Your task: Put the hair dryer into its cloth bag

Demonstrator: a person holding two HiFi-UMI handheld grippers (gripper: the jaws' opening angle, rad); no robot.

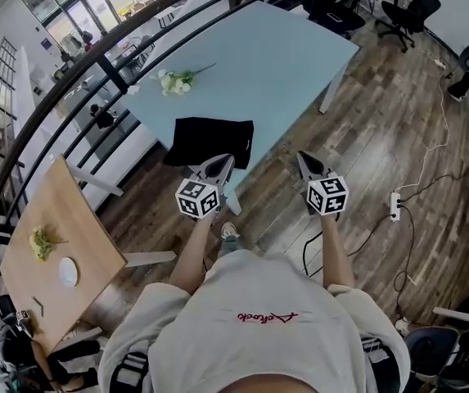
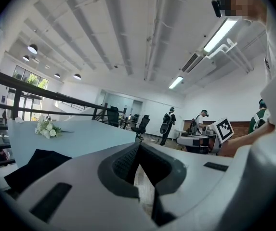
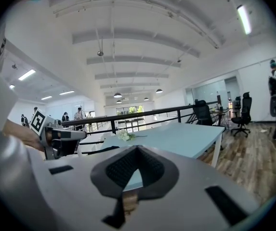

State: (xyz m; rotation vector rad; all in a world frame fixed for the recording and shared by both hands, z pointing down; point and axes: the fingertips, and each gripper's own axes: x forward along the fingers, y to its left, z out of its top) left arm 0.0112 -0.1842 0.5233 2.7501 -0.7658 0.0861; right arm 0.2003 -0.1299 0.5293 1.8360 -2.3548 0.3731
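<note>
A person stands at the near edge of a pale blue worktop (image 1: pixel 283 56) with a gripper in each hand. The black bag (image 1: pixel 209 141) lies at the near left corner of this worktop, its near side at the worktop's edge. Farther back on the left, well apart from the bag, lies a bunch of white flowers (image 1: pixel 176 82).

The left gripper (image 1: pixel 224 160) is clenched, its jaws pressed together with nothing between them. It points toward the far side, and from the head view its tip comes just at the bag's near right corner. In its own view the bag sits lower and to the left, with no contact showing.

The right gripper (image 1: pixel 301 157) is also clenched on nothing, jaws together. It is held to the right of the bag, over the wood floor (image 1: pixel 381 137) just short of the worktop's near edge, level with the left gripper and apart from it.

A black railing (image 1: pixel 95 60) runs past the worktop's left side. A second, wooden worktop (image 1: pixel 54 219) stands at the near left and carries a small plate (image 1: pixel 69 271). On the floor to the right lies a power strip (image 1: pixel 395 205) with cables. Black office chairs (image 1: pixel 406 11) stand at the far right.
</note>
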